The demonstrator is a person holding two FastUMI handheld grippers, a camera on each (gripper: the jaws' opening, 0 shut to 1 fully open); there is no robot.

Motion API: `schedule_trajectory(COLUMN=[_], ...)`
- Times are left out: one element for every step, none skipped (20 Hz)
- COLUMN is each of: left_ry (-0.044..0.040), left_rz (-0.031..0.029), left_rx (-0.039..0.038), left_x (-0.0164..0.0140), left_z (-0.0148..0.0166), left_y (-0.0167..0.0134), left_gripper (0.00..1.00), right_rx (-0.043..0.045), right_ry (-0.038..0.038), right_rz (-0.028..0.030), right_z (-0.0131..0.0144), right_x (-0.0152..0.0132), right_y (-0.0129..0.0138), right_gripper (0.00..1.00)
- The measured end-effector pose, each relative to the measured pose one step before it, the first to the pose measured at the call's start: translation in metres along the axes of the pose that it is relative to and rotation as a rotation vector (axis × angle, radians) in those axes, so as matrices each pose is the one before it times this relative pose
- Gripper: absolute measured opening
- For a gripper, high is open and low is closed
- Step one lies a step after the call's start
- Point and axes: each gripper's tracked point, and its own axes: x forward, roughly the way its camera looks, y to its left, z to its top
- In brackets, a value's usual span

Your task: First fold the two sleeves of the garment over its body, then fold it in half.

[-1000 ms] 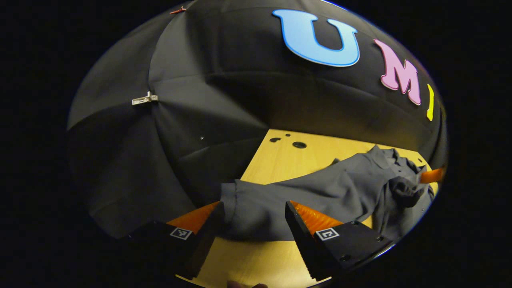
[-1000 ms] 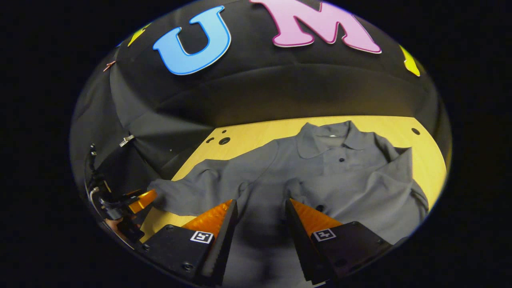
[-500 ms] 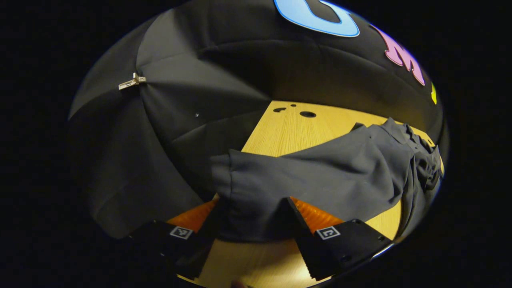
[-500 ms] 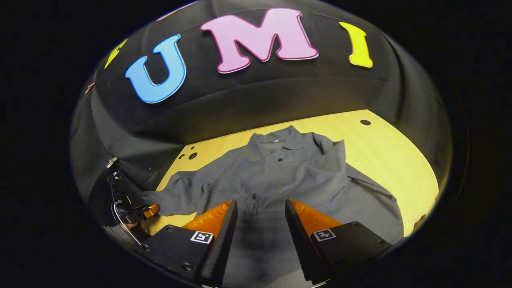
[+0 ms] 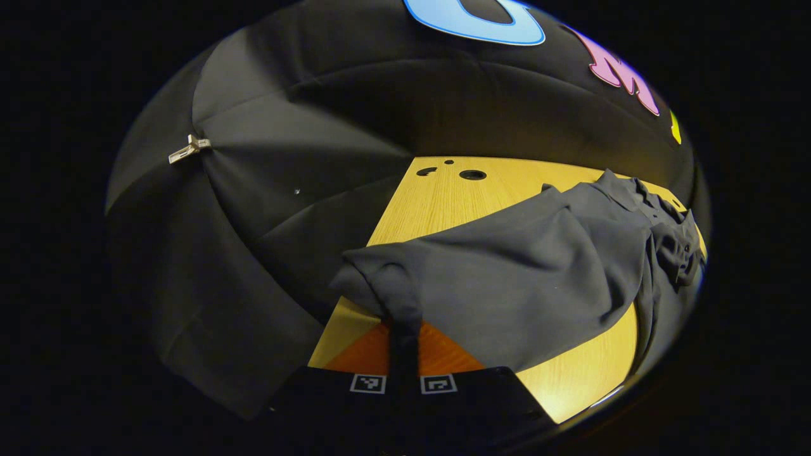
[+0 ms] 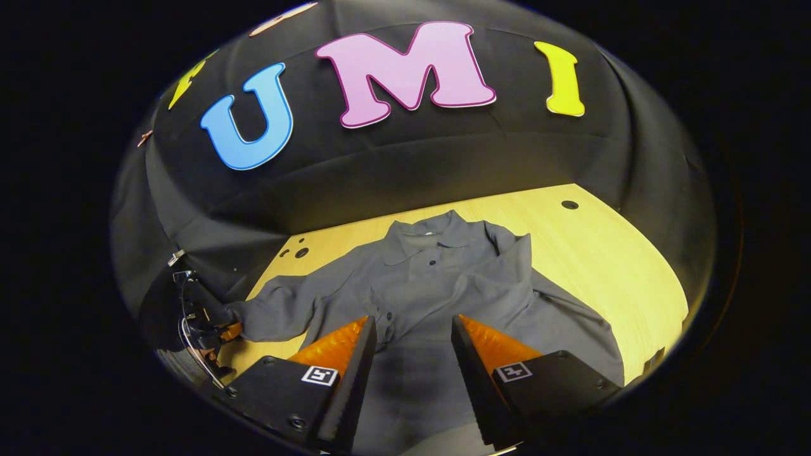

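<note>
Grey collared button-front garment (image 6: 443,285) lies face up on the wooden tabletop (image 6: 608,253), collar toward the booth wall, hem toward me, long axis running away from me. One sleeve (image 6: 545,310) is folded over the body; the other sleeve (image 5: 507,278) stretches out sideways across the bare wood. My left hand-held gripper (image 5: 404,354) is clenched on that sleeve's cuff, cloth pinched between both fingers and bunched just above them. My right hand-held gripper (image 6: 410,354) is released, fingers spread over the lower front of the garment, gripping nothing.
</note>
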Motion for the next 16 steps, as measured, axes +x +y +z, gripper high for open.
schedule_trajectory(left_ry=[-0.00504, -0.01558, -0.01418, -0.01303, -0.01809, -0.02280, -0.02540, -0.02832, -0.02940, -0.02048, -0.01569, -0.01727, -0.01954, -0.02004, -0.01616, -0.01285], left_rz=[0.00081, 0.00048, 0.00009, -0.00383, -0.00627, -0.00518, 0.00393, 0.00441, -0.00389, -0.01385, -0.01005, -0.01229, -0.00978, -0.01178, -0.01160, -0.01319], left_rx=[-0.00470, -0.00348, -0.00164, -0.00197, -0.00246, -0.00220, -0.00055, -0.00232, -0.00852, -0.01336, -0.01260, -0.01208, -0.00911, -0.00534, -0.00301, -0.00384], left_x=[-0.00461, -0.00602, -0.00663, -0.00639, -0.00792, -0.00866, -0.00788, -0.00835, -0.00982, -0.00736, -0.00731, -0.00569, -0.00642, -0.00486, -0.00551, -0.00472], left_z=[0.00320, 0.00503, 0.00588, 0.00764, 0.00912, 0.01162, 0.01264, 0.01366, 0.01387, 0.01245, 0.00974, 0.01065, 0.01003, 0.01066, 0.00842, 0.00948], left_y=[-0.00152, -0.00177, -0.00243, -0.00416, -0.00558, -0.00624, -0.00511, -0.00599, -0.00816, -0.01222, -0.01145, -0.01128, -0.01048, -0.01223, -0.01242, -0.01244], left_gripper=[0.05, 0.05, 0.06, 0.05, 0.06, 0.05, 0.05, 0.05, 0.05, 0.05, 0.05, 0.05, 0.05, 0.05, 0.05, 0.05], right_rx=[0.00062, 0.00038, -0.00162, -0.00197, -0.00280, -0.00350, -0.00391, -0.00040, 0.00214, 0.00492, 0.00257, -0.00325, -0.00294, -0.00204, -0.00484, -0.00527], right_ry=[-0.00415, -0.00264, -0.00093, -0.00147, 0.00088, 0.00234, 0.00209, -0.00123, 0.00091, 0.00088, 0.00268, -0.00136, -0.00030, -0.00007, -0.00059, -0.00057], right_rz=[0.00431, 0.00299, -0.00009, 0.00195, 0.00190, 0.00391, 0.00193, 0.00262, 0.00000, -0.00073, -0.01022, -0.01551, -0.00887, -0.00133, -0.00294, -0.00275], right_z=[0.00114, 0.00033, -0.00158, 0.00041, -0.00167, 0.00013, -0.00118, 0.00047, -0.00033, 0.00027, -0.00126, 0.00165, 0.00117, 0.00069, -0.00006, -0.00057], right_x=[-0.00128, -0.00102, -0.00099, -0.00239, -0.00051, -0.00294, -0.00151, -0.00102, -0.00206, -0.00178, -0.00270, -0.00241, -0.00049, -0.00172, -0.00239, -0.00281], right_y=[-0.00161, -0.00081, -0.00320, -0.00414, -0.00205, -0.00428, -0.00429, -0.00494, -0.00564, -0.00646, -0.00807, -0.01086, -0.00944, -0.00691, -0.00674, -0.00853], right_gripper=[0.75, 0.75, 0.75, 0.75, 0.75, 0.75, 0.75, 0.75, 0.75, 0.75, 0.75, 0.75, 0.75, 0.75, 0.75, 0.75])
